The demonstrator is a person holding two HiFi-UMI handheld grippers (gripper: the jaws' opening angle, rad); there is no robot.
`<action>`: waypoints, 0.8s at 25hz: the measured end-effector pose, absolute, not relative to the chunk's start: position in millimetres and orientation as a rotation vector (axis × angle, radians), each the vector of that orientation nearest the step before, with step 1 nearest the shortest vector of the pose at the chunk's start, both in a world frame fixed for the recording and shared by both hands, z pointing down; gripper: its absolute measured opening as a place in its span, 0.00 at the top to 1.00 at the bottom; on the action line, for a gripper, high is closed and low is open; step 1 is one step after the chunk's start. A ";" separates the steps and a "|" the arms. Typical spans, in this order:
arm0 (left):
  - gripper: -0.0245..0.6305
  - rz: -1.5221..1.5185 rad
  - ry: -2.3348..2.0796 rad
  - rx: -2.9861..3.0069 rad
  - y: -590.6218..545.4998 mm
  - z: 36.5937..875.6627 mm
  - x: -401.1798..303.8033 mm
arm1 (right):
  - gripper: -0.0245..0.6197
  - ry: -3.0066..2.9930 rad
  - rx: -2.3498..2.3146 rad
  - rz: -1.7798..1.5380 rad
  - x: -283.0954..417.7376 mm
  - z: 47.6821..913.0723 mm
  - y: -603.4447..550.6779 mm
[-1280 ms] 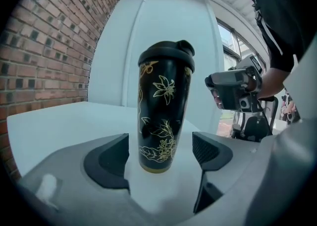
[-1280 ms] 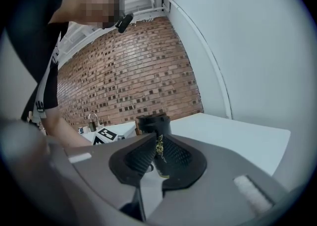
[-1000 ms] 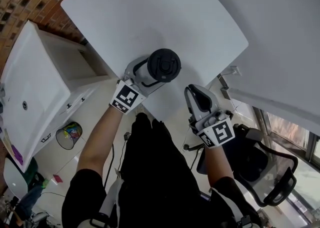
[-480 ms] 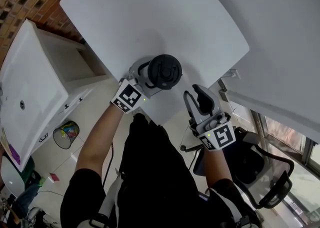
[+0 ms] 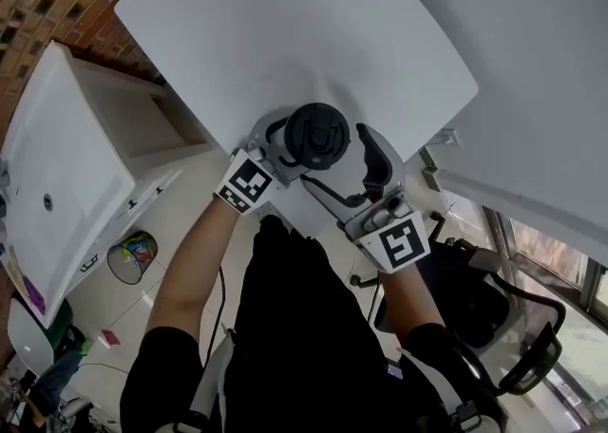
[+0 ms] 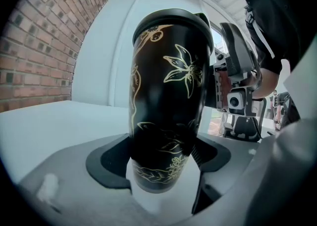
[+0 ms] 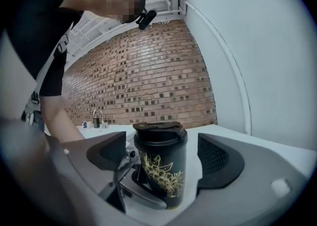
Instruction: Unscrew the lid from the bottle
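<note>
A black bottle with gold flowers and a black lid stands upright near the front edge of the white table. My left gripper reaches in from the left. Its jaws are closing, and both pads meet the bottle's lower body. My right gripper comes in from the front right with its jaws opening. In the right gripper view the bottle stands a little ahead, between its pads, with a gap on each side. I also see the right gripper beyond the bottle in the left gripper view.
A white cabinet with a sink stands left of the table, and a small bin sits on the floor below it. A black office chair is at the lower right. A brick wall runs behind the table.
My right gripper has moved from the table's front edge up towards the bottle, and its jaws have gone from shut to wide apart. The left gripper has stayed around the bottle.
</note>
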State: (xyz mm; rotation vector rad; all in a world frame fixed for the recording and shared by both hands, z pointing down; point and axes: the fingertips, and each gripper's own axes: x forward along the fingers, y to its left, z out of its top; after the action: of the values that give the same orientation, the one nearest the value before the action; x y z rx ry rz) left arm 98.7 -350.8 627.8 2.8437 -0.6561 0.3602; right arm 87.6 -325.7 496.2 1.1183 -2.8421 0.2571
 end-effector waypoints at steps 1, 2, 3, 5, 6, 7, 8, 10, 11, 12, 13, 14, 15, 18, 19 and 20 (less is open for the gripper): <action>0.39 0.361 -0.657 2.844 -350.8 627.9 99.0 | 0.29 -2.849 1.108 0.249 84.4 496.2 -328.0; 0.39 0.362 -0.657 2.844 -350.8 627.8 99.2 | 0.28 -2.853 1.103 0.241 81.7 496.2 -330.2; 0.39 0.362 -0.655 2.844 -350.9 627.6 99.3 | 0.27 -2.855 1.105 0.233 79.3 496.2 -332.3; 0.38 0.359 -0.650 2.842 -351.1 627.4 99.2 | 0.27 -2.855 1.146 0.224 74.8 495.8 -336.7; 0.38 0.358 -0.648 2.841 -351.1 627.5 99.1 | 0.27 -2.851 1.180 0.218 72.5 495.5 -338.9; 0.38 0.358 -0.648 2.839 -350.9 627.7 99.0 | 0.27 -2.844 1.217 0.210 70.3 495.4 -340.8; 0.38 0.357 -0.648 2.838 -350.6 627.9 99.1 | 0.27 -2.834 1.250 0.204 68.6 495.6 -342.4; 0.38 0.358 -0.646 2.836 -350.4 628.1 99.6 | 0.27 -2.818 1.293 0.206 67.0 496.5 -345.1; 0.38 0.359 -0.645 2.836 -350.3 628.0 99.6 | 0.27 -2.816 1.297 0.210 66.4 496.7 -346.0; 0.38 0.360 -0.644 2.836 -350.3 627.9 99.5 | 0.27 -2.817 1.291 0.210 65.6 497.0 -346.7; 0.38 0.361 -0.645 2.836 -350.3 627.9 99.3 | 0.27 -2.821 1.277 0.206 64.6 497.4 -347.2; 0.38 0.362 -0.646 2.835 -350.4 627.9 99.2 | 0.27 -2.825 1.258 0.202 63.8 498.0 -347.5; 0.38 0.362 -0.646 2.835 -350.6 627.9 99.4 | 0.28 -2.831 1.238 0.199 63.2 498.7 -347.7; 0.38 0.357 -0.641 2.831 -350.7 627.9 100.1 | 0.29 -2.855 1.165 0.199 63.0 500.3 -347.8; 0.38 0.356 -0.640 2.830 -350.8 628.0 99.9 | 0.29 -2.866 1.133 0.199 62.7 500.7 -347.7; 0.38 0.355 -0.639 2.829 -350.9 628.2 99.5 | 0.29 -2.877 1.096 0.200 62.1 501.2 -347.7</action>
State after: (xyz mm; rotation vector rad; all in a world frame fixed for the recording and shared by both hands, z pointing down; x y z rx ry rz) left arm 99.5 -350.9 628.2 2.8286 -0.6394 0.3548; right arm 62.1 -347.7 501.2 1.0963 -2.8769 0.2000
